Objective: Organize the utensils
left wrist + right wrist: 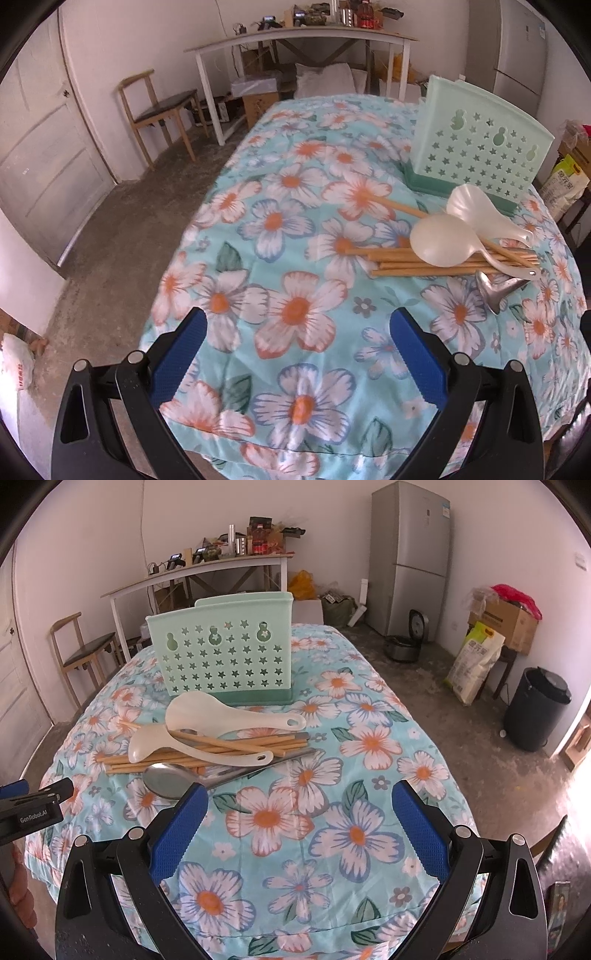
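Hovering over the floral surface [369, 716], both grippers' jaws apart and empty, chopsticks [207, 751], rice paddles [207, 710], metal spoon [166, 777] piled before the green holder [221, 653].

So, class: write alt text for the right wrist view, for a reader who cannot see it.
An open right gripper hovers over a floral tablecloth. Ahead lies a pile of chopsticks, two white paddles and a metal spoon, before a green holder.

right gripper [300, 834], jaws apart, above floral cloth [369, 746]; spoons and chopsticks [207, 751] heaped before green holder [221, 657].
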`<state>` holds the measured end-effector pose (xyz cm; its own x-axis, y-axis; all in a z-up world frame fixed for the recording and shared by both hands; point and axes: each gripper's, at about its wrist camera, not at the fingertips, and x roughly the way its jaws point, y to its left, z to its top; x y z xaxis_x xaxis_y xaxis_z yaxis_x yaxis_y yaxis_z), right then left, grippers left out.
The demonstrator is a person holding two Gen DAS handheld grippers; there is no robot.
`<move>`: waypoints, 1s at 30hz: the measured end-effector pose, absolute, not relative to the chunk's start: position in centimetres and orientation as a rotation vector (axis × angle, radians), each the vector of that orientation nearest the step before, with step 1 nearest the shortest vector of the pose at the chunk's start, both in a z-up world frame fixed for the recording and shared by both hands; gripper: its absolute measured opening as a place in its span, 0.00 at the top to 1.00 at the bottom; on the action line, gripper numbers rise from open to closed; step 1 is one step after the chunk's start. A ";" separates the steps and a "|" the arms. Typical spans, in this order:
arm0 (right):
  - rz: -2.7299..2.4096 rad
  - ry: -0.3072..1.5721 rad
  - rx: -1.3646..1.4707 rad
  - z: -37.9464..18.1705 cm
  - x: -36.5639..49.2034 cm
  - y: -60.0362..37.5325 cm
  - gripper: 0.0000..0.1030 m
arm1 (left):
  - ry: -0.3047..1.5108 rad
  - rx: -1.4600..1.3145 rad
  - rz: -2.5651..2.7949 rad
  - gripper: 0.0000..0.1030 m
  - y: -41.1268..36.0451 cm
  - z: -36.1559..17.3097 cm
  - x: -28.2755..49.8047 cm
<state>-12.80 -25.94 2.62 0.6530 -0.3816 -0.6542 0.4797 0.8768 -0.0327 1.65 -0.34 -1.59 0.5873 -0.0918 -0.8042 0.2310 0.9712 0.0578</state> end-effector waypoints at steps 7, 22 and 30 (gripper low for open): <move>-0.487 0.708 0.143 1.5 -13.0 -27.3 0.08 | 0.899 0.062 -0.373 0.06 -1.4 -2.0 1.7; -0.383 0.729 0.211 -0.9 -12.8 -28.9 0.08 | 0.918 -0.073 -0.697 0.06 -6.3 -3.4 2.7; -0.355 0.750 0.225 -1.7 -12.1 -29.3 0.08 | 1.021 -0.142 -0.735 0.42 -7.4 -6.0 4.2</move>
